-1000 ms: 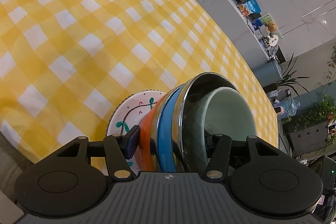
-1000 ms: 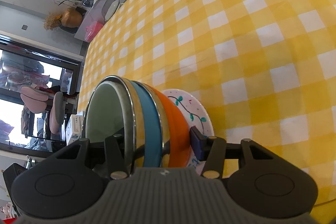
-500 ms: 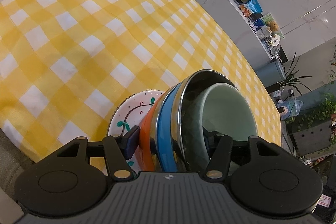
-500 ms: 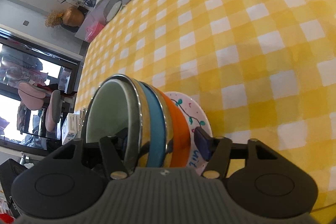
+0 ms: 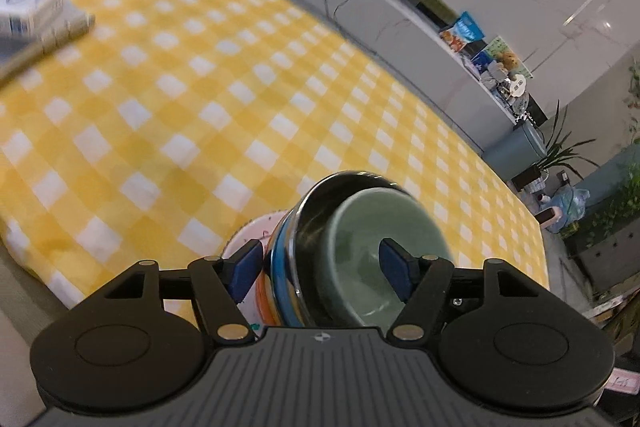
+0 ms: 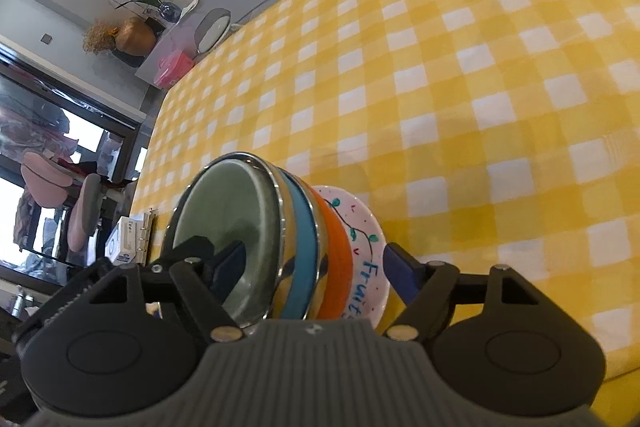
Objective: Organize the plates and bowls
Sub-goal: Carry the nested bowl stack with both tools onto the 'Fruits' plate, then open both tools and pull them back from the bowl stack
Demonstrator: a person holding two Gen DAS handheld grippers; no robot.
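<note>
A stack of dishes stands on the yellow checked tablecloth [image 5: 168, 115]: a white painted plate [image 6: 366, 251] at the bottom, an orange bowl [image 6: 336, 259], a blue bowl [image 6: 306, 251], a steel bowl [image 5: 316, 215] and a pale green bowl [image 5: 368, 239] inside it. My left gripper [image 5: 320, 267] is open, its jaws straddling the stack with a gap at each pad. My right gripper [image 6: 316, 275] is open, one finger inside the green bowl [image 6: 224, 219], the other just off the plate's rim.
A ring binder [image 5: 44, 43] and a white box [image 5: 24, 3] lie at the cloth's far left; they also show in the right wrist view [image 6: 128, 239]. A grey counter [image 5: 400, 23] with clutter runs behind the table. The table's near edge is close below the stack.
Both grippers have opened and let go of the stack. The left wrist view has swung and pulled back, showing more of the table; it is blurred by motion.
</note>
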